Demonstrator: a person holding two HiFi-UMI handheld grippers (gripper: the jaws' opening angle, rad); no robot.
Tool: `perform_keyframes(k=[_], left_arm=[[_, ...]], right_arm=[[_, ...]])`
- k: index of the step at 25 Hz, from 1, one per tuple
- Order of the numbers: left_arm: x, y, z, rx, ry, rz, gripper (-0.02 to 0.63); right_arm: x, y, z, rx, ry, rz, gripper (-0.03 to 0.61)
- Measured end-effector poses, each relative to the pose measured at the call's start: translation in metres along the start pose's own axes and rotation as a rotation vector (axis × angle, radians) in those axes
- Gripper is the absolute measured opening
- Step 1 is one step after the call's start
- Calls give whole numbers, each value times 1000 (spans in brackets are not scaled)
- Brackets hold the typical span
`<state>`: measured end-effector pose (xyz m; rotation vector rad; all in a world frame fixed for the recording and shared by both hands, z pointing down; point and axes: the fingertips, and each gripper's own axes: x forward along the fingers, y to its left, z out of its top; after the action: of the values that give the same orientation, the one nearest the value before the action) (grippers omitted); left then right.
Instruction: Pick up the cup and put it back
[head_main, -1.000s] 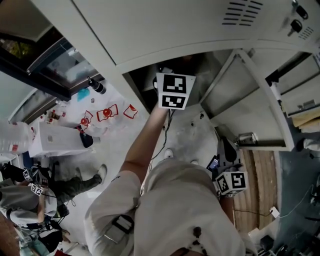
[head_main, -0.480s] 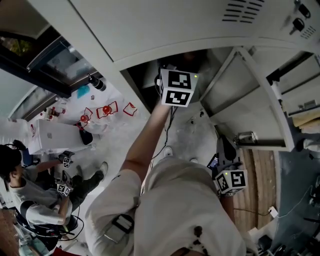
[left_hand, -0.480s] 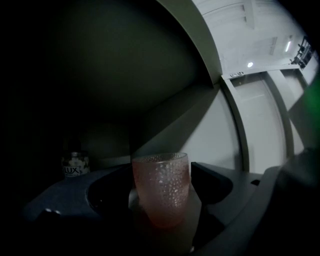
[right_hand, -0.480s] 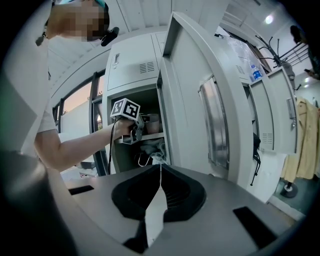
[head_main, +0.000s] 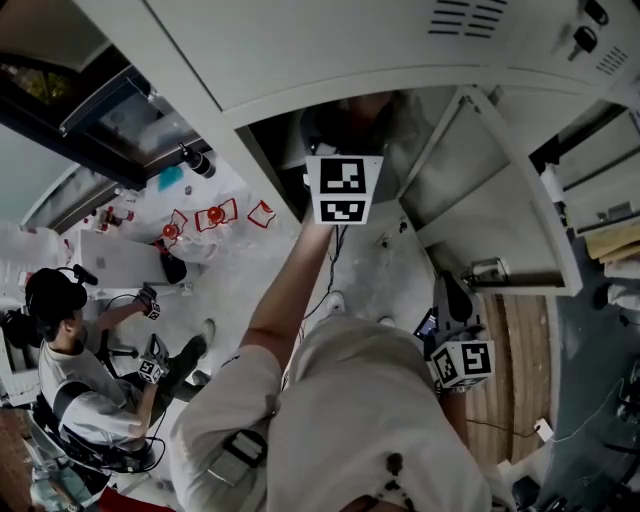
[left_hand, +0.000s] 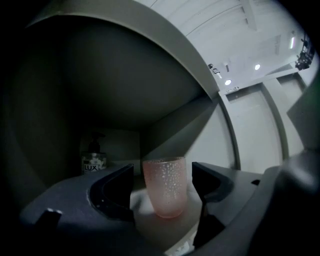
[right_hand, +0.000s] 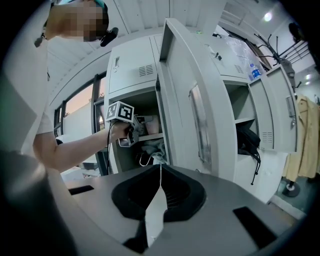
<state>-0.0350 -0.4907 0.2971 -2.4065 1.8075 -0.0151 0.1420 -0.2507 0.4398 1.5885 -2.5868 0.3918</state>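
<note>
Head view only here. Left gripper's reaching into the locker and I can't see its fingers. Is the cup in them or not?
Observer: Not gripped. In the left gripper view, the pink cup stands upright on the shelf between the left gripper's fingers, with a gap on each side. The fingers have just been opening.
Operator: And the right gripper? I only see its marker cube down by the hip.
Observer: In the right gripper view, the right gripper's fingers are closed together with nothing between them.
</note>
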Motion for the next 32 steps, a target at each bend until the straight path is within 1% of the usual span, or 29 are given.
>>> perform_keyframes(k=[1,5,6,7,8,12,17,19,21,23,25,32], left_arm=[[-6,0,1,-4,-9,13,357],[-36,1,11,-2,-69,91,132],[-43,-2,14,4,-84,98,88],[-51,-5,17,13,-95,97,54],[-58,-10,18,27,-101,91,38],[-89,-35,17,77,-99,53,23],[-138,-72,11,57,-82,-20,15],[-160,-87,13,59,-92,-41,9],[-180,-99,18,55,-117,-43,9],[-197,-109,21,33,-137,-29,9],[-214,-119,19,-9,-138,-15,9],[-284,-145,-1,-140,-70,39,9]], right_arm=[[-1,0,0,1,0,5,26],[-7,1,-4,-1,-1,43,26],[-9,1,-5,-5,-1,55,26],[-11,2,-6,-9,0,67,26],[-13,4,-6,-10,0,80,26],[-24,9,-3,-8,-5,129,26],[-41,15,-4,-19,-9,217,26],[-49,19,-6,-26,-11,255,26],[-59,20,-8,-31,-14,285,26],[-67,20,-10,-34,-11,309,26],[-74,19,-12,-36,-9,335,26],[-87,34,-14,-36,-8,440,26]])
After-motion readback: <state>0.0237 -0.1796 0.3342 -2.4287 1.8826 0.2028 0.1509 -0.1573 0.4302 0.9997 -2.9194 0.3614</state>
